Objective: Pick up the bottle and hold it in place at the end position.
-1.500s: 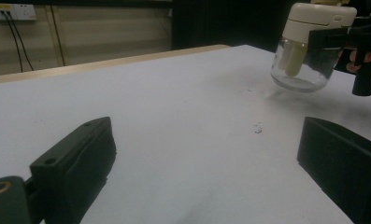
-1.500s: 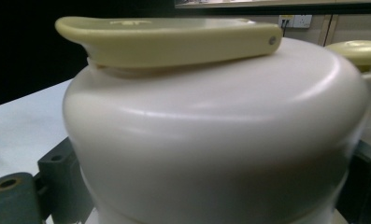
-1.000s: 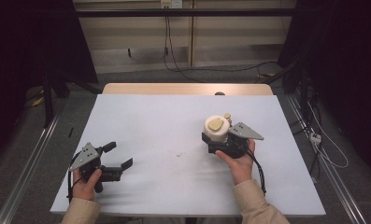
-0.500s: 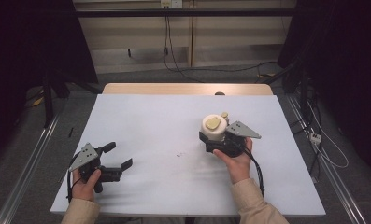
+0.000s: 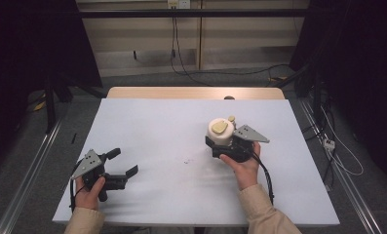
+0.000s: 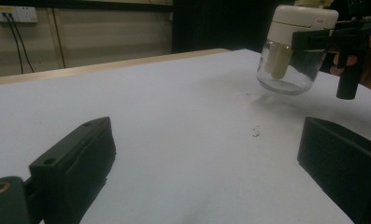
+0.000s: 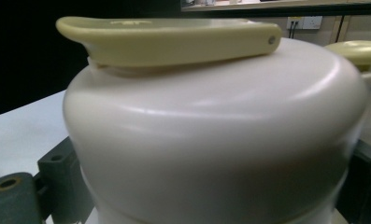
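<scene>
Though clamped by jaws, jar unlabelled.

Jar base: cut off by the bottom edge of the right gripper view; the cream lid hid its glass body there.
Right tool jaws: mostly hidden behind the jar in the right gripper view, with dark stubs showing at either side.
Yellow knob: cut by the right edge of the right gripper view.
Jar top: clipped by the upper edge of the left gripper view.
Left tool jaws: blurred and cropped at the bottom corners of its own view.
Speck on the worktop: too small to identify.
Person's forearms: cut off by the bottom of the high view.
</scene>
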A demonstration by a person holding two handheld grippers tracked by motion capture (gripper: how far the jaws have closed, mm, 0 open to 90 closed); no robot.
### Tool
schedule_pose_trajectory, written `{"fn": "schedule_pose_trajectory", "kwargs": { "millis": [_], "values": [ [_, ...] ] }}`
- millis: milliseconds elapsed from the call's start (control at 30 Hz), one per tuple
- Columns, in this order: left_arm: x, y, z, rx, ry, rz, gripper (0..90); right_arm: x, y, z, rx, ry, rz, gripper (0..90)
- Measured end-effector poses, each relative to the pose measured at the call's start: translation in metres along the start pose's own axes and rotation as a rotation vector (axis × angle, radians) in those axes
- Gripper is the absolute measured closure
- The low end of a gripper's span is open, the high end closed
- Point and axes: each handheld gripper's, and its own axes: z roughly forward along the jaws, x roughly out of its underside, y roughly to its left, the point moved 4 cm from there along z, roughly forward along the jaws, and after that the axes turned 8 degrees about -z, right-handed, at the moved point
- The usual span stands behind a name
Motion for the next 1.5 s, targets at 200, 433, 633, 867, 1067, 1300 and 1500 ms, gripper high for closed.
{"fn": "schedule_pose_trajectory", "kwargs": {
  "millis": [200, 433, 633, 867, 1067, 1300, 1500],
  "values": [
    [0.003, -0.002, 0.000, 0.002, 0.015, 0.010, 3.8, -0.001, 0.003, 0.006, -0.015, 0.007, -0.013, 6.8],
    [0.005, 0.002, -0.011, -0.012, 0.015, 0.008, 3.7, -0.005, 0.004, 0.016, -0.016, 0.002, -0.016, 6.8],
    [0.004, 0.002, -0.008, -0.007, 0.004, -0.007, 3.7, -0.004, 0.004, 0.021, -0.019, 0.009, -0.014, 6.7],
    [0.003, 0.000, -0.002, 0.003, -0.001, -0.007, 3.7, -0.003, 0.004, 0.024, -0.017, 0.015, -0.028, 6.8],
    [0.002, 0.000, 0.001, 0.006, 0.000, -0.006, 3.7, -0.003, 0.004, 0.028, -0.024, 0.018, -0.021, 6.7],
    [0.003, 0.001, 0.001, 0.003, 0.006, 0.005, 3.7, -0.003, 0.003, 0.032, -0.011, 0.019, -0.008, 6.8],
    [0.002, 0.002, 0.003, 0.003, -0.006, -0.010, 3.7, 0.000, 0.005, 0.038, -0.013, 0.023, -0.009, 6.8]
  ]
}}
